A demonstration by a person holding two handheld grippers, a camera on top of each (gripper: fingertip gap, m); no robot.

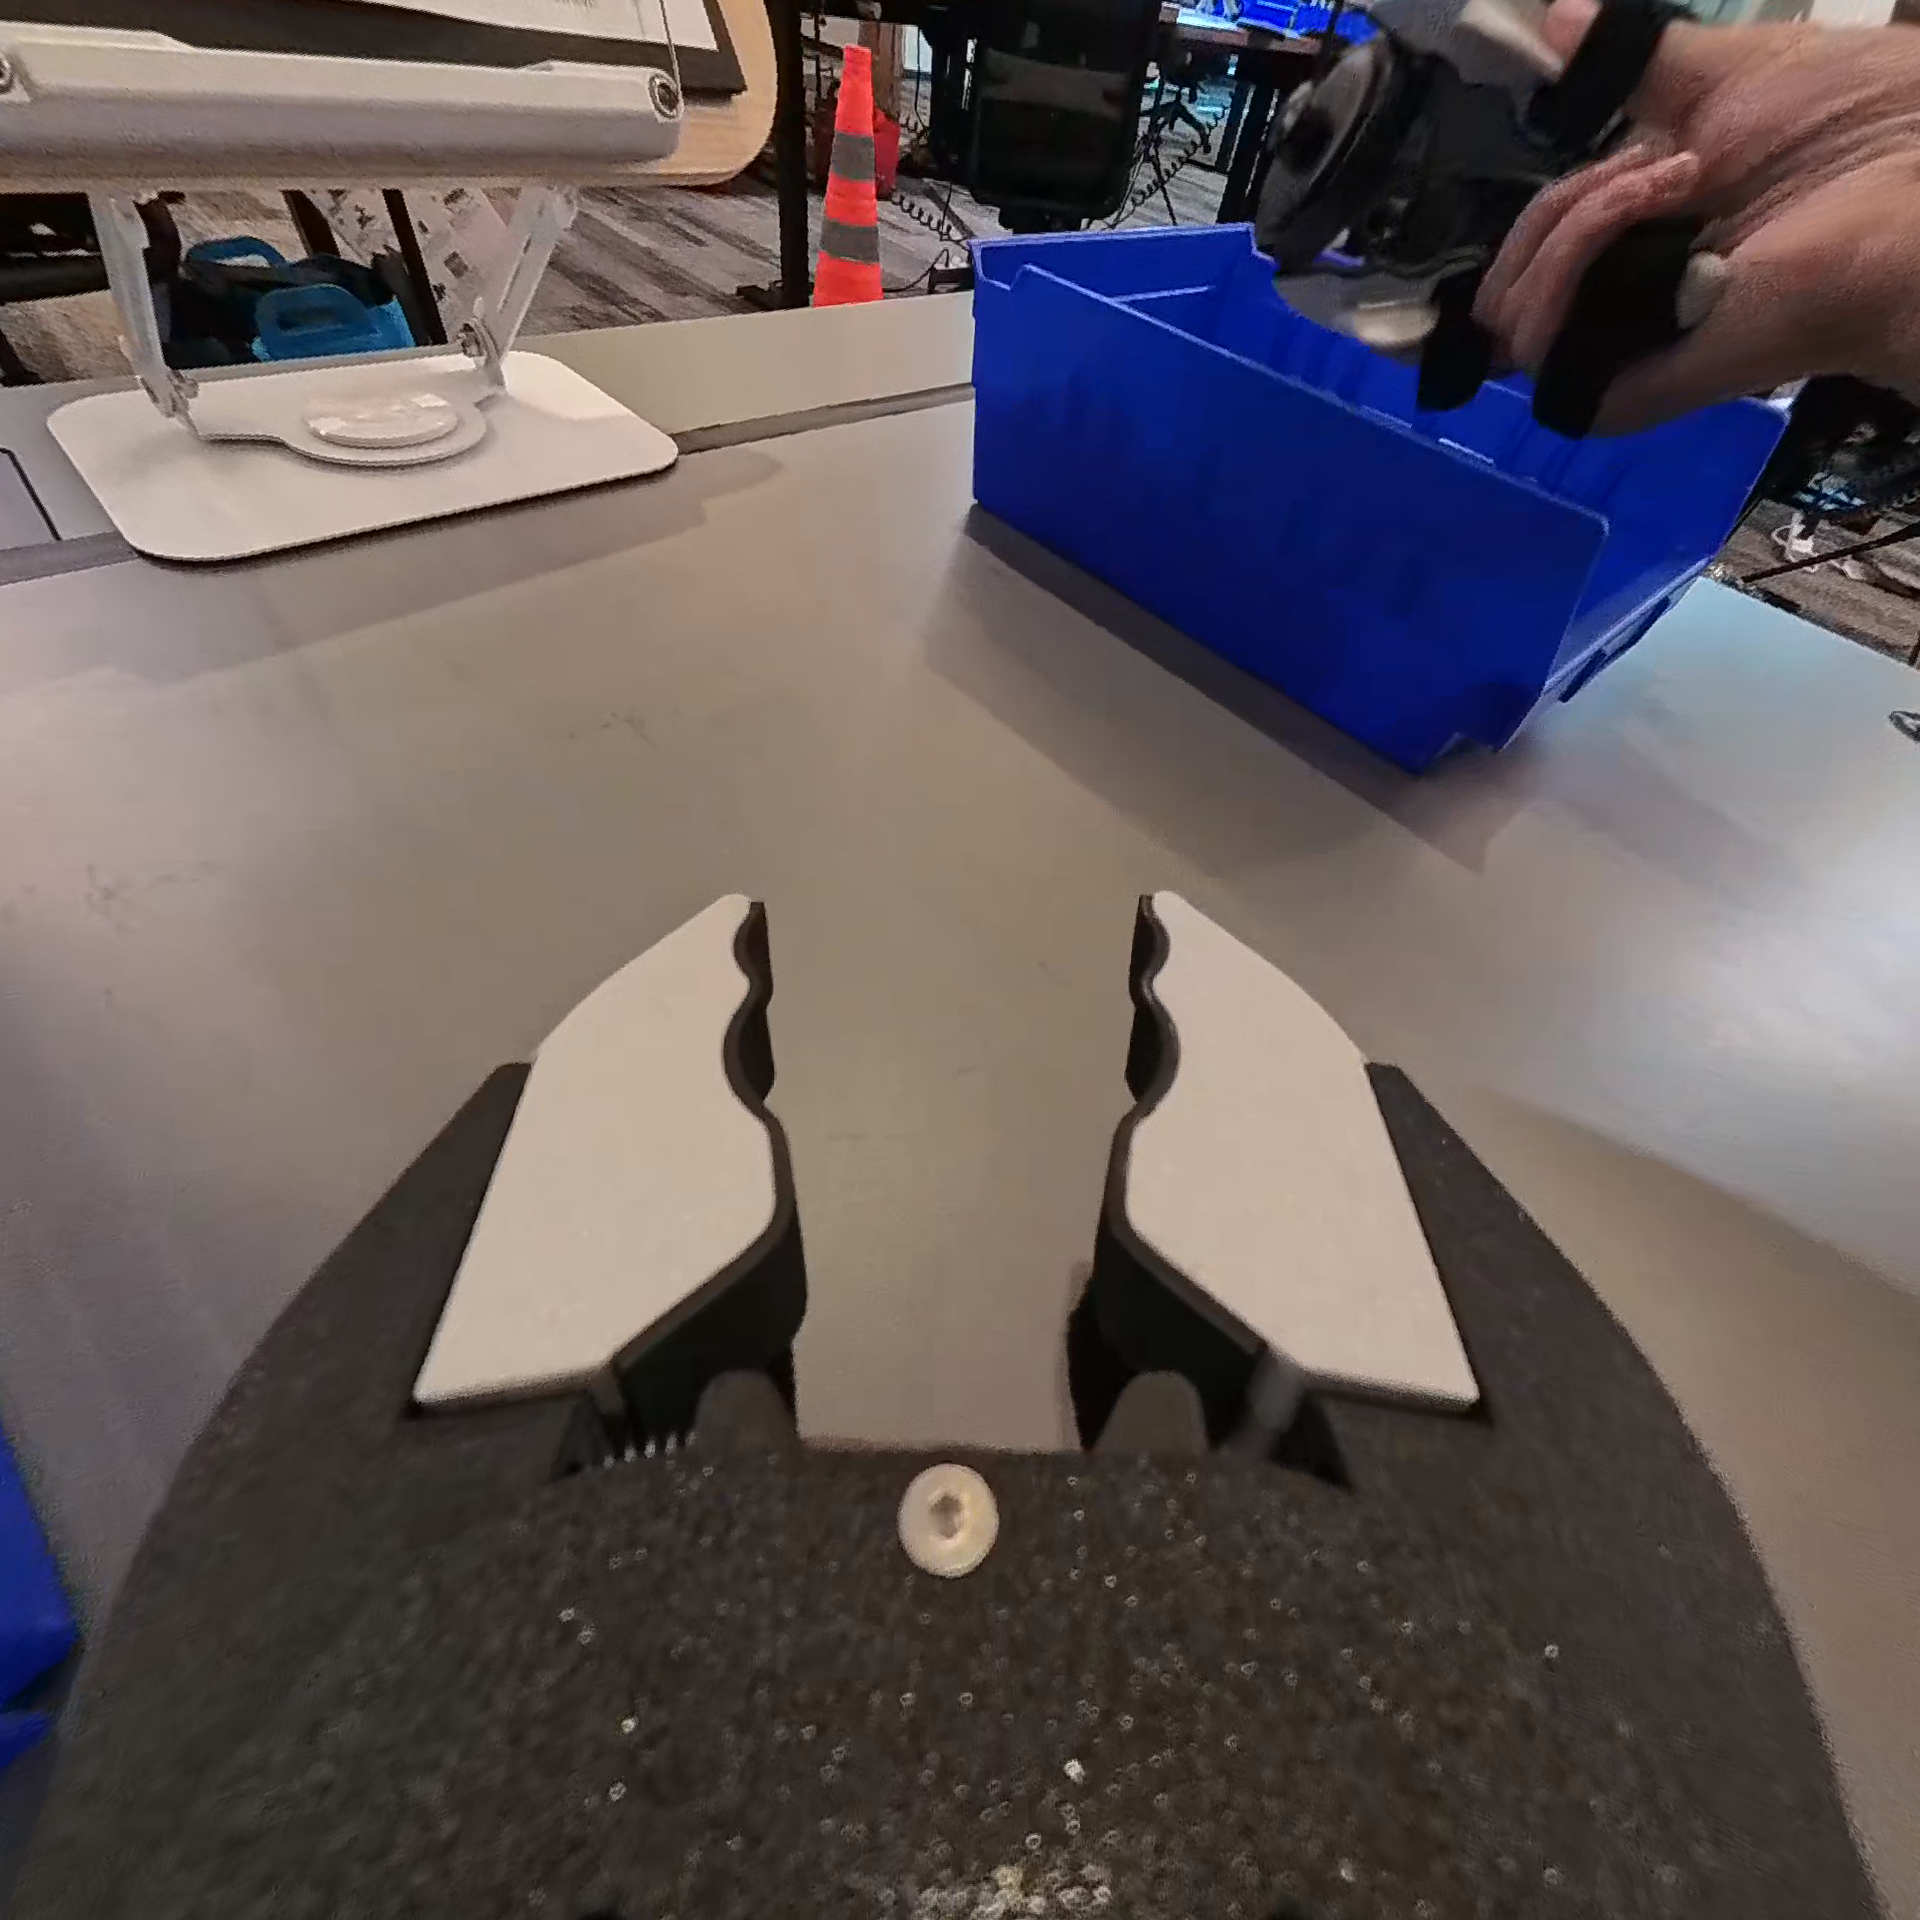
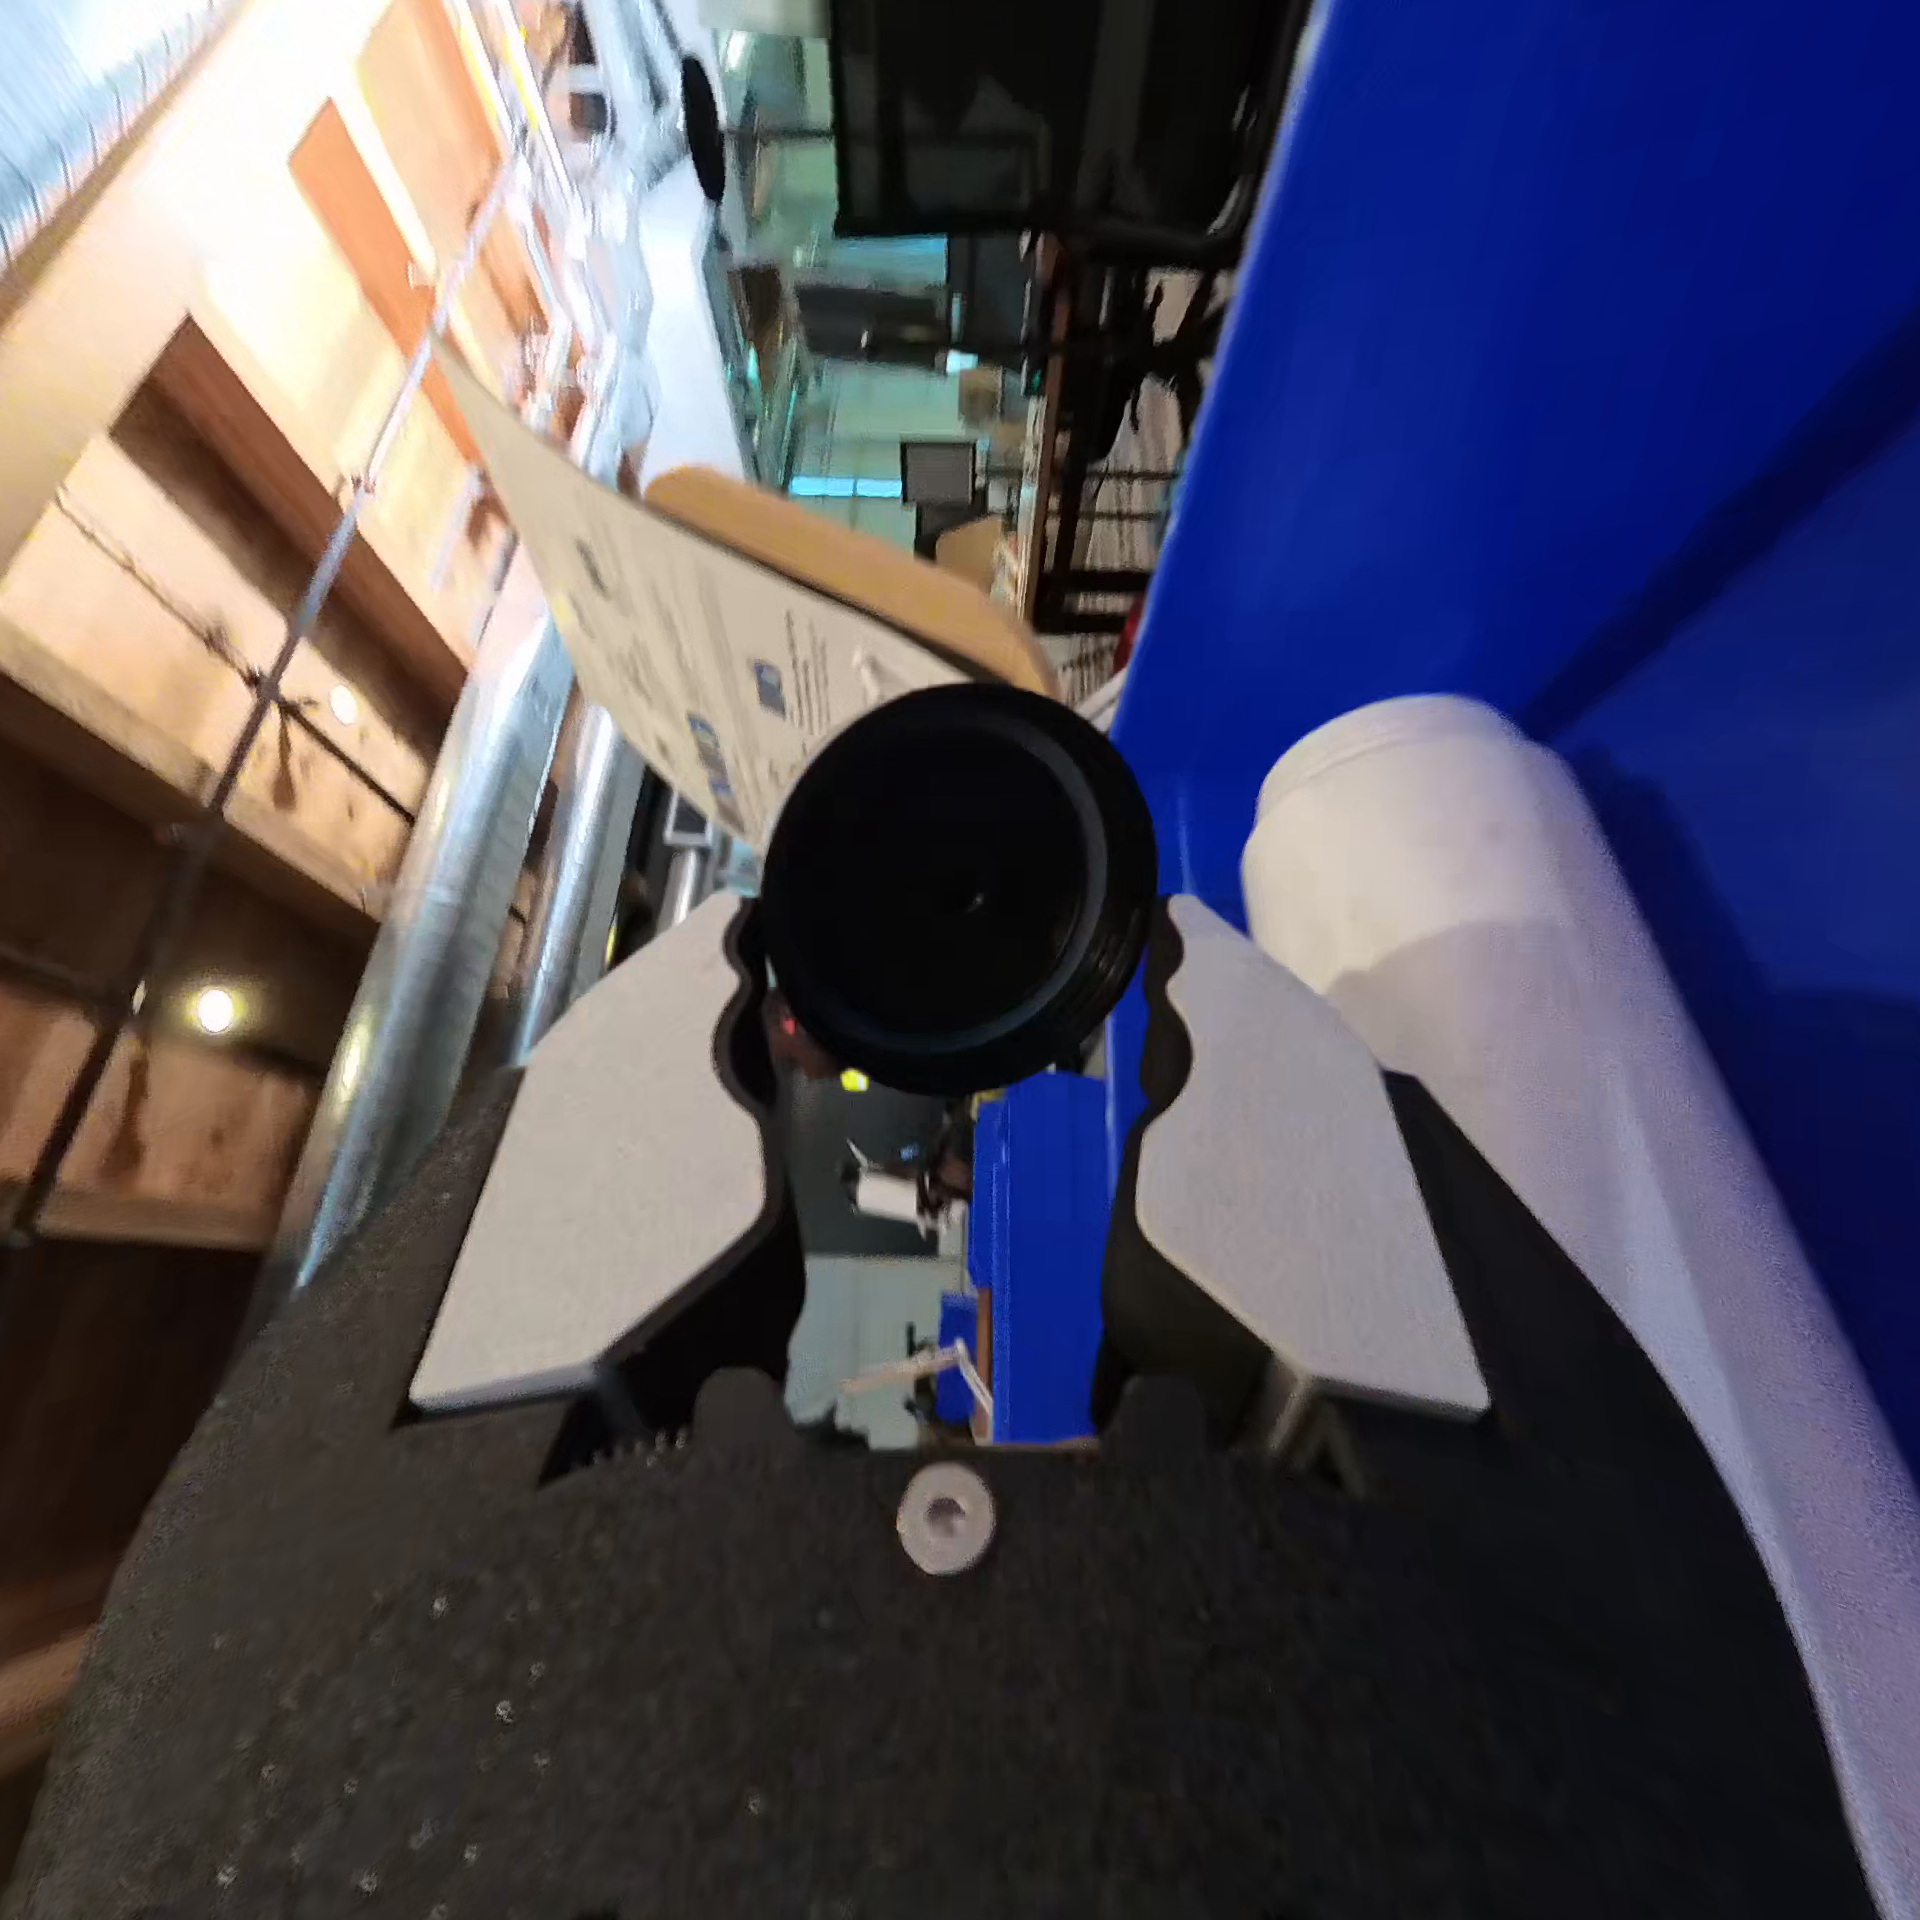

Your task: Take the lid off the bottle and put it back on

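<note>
The right gripper [image 2: 954, 925] is clamped on a round black lid [image 2: 951, 883], which sits between the tips of its two fingers with a pad pressed against each side and its dark round face turned back toward the camera. Just to the right of the lid lies a white bottle [image 2: 1455, 935], on its side inside the blue bin [image 2: 1558, 416], its open neck level with the lid but apart from it. From the left wrist view, this gripper and the hand [image 1: 1704, 208] holding it hang over the far rim of the bin. The left gripper [image 1: 954, 914] stands open with only bare grey table [image 1: 727, 727] between its fingers, well short of the bin, which sits ahead and to its right.
</note>
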